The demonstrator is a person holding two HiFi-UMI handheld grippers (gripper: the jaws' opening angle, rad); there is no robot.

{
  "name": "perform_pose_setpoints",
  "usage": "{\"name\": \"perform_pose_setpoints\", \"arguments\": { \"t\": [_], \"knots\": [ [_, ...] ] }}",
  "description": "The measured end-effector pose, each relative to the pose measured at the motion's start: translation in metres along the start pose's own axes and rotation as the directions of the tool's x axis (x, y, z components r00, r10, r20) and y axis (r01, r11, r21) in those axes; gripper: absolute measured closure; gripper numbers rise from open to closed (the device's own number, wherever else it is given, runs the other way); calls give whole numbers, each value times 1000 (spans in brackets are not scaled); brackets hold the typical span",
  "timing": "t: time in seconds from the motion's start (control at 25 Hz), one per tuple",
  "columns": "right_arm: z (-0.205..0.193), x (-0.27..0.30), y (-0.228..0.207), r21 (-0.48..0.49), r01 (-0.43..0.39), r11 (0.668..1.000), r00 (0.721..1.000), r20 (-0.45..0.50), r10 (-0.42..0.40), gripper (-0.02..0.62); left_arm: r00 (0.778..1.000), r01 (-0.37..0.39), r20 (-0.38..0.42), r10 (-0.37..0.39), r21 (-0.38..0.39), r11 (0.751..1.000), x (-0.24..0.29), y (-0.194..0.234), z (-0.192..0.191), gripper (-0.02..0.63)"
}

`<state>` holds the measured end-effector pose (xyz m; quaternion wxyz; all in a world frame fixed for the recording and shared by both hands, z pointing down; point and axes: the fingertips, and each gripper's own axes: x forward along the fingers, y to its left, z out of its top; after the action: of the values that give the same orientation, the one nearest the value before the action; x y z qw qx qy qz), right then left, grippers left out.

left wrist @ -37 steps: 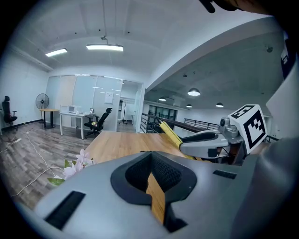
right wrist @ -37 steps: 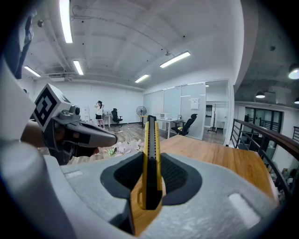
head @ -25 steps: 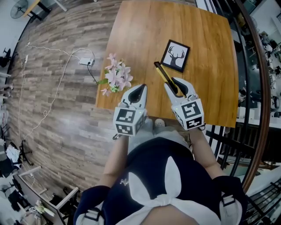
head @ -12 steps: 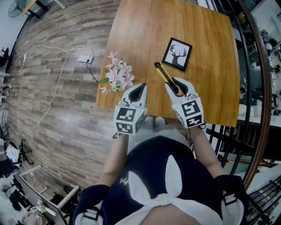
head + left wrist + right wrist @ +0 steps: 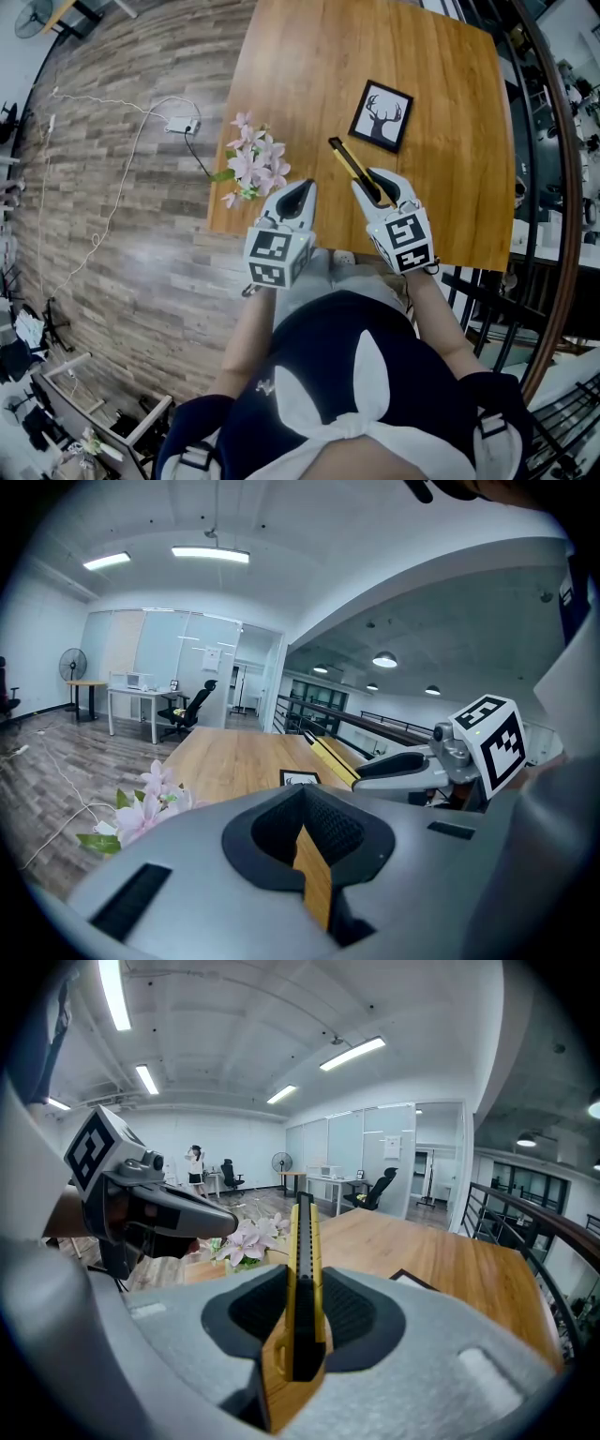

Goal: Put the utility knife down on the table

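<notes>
The utility knife [image 5: 352, 164] is long, yellow and black. My right gripper [image 5: 377, 187] is shut on its rear end, and the knife sticks forward and left over the wooden table [image 5: 309, 75]. In the right gripper view the knife [image 5: 302, 1269] stands on edge between the pads. Whether it touches the tabletop I cannot tell. My left gripper [image 5: 302, 190] hovers at the table's near edge, left of the right one, shut with nothing in it; its tips [image 5: 303, 803] meet.
A black-framed deer picture [image 5: 381, 116] lies just beyond the knife's tip. Pink flowers [image 5: 251, 164] sit at the table's left near corner, beside the left gripper. A power strip with a cable [image 5: 181, 125] lies on the floor at left. Railings run along the right.
The right gripper with the knife has sunk very slightly toward the table. The left gripper has stayed where it was.
</notes>
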<state>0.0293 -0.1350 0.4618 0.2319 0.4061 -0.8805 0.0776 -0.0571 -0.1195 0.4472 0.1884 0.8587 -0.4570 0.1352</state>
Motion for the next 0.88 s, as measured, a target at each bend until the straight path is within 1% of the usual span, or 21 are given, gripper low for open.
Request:
{"name": "perform_pose_setpoints", "arguments": {
  "t": [0.48, 0.88],
  "knots": [
    [-20, 17, 1, 11, -10, 1000, 999, -51, 11, 480, 1000, -13, -19, 13, -13, 1000, 7, 14, -9, 589],
    [-37, 27, -1, 21, -16, 1000, 995, -98, 18, 480, 1000, -7, -25, 6, -20, 1000, 11, 16, -12, 589]
  ]
}}
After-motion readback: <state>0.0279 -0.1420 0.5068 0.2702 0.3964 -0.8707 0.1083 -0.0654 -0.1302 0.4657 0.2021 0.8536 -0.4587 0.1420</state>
